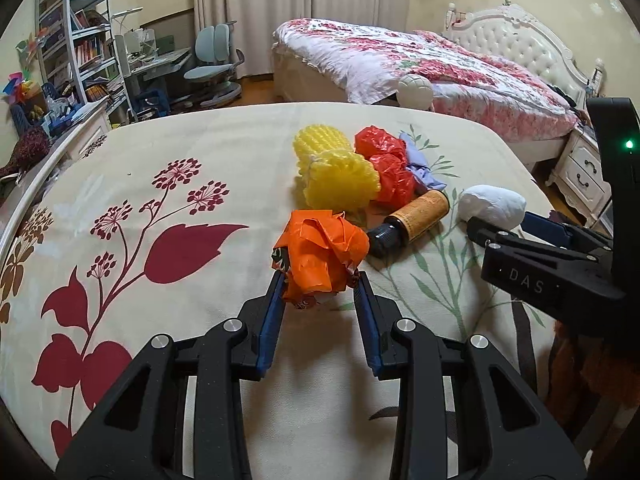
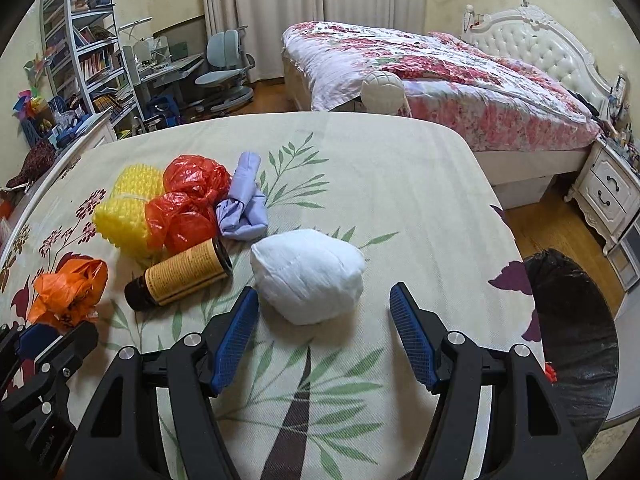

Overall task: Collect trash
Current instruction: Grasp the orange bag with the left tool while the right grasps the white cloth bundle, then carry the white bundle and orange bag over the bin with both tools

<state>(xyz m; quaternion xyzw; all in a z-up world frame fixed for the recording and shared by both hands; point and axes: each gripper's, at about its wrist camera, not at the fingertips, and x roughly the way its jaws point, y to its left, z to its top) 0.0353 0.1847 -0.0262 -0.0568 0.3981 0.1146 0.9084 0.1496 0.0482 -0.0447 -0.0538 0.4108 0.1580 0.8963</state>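
Note:
Trash lies on a floral-cloth table [image 1: 160,184]. My left gripper [image 1: 320,284] is shut on a crumpled orange plastic bag [image 1: 320,256], also seen in the right wrist view [image 2: 68,292]. My right gripper [image 2: 324,304] is open, its fingers on either side of a white crumpled paper wad [image 2: 308,276], not touching it; the wad also shows in the left wrist view [image 1: 492,206]. Beyond lie a brown bottle with a yellow label [image 2: 180,276], yellow foam netting [image 2: 128,212], a red plastic bag [image 2: 188,204] and a lilac wad [image 2: 244,208].
A black-lined trash bin [image 2: 572,320] stands at the table's right edge. Behind the table are a bed with a floral quilt [image 2: 440,80], a white nightstand [image 2: 608,196], a desk with chairs [image 2: 224,68] and a bookshelf [image 2: 88,48].

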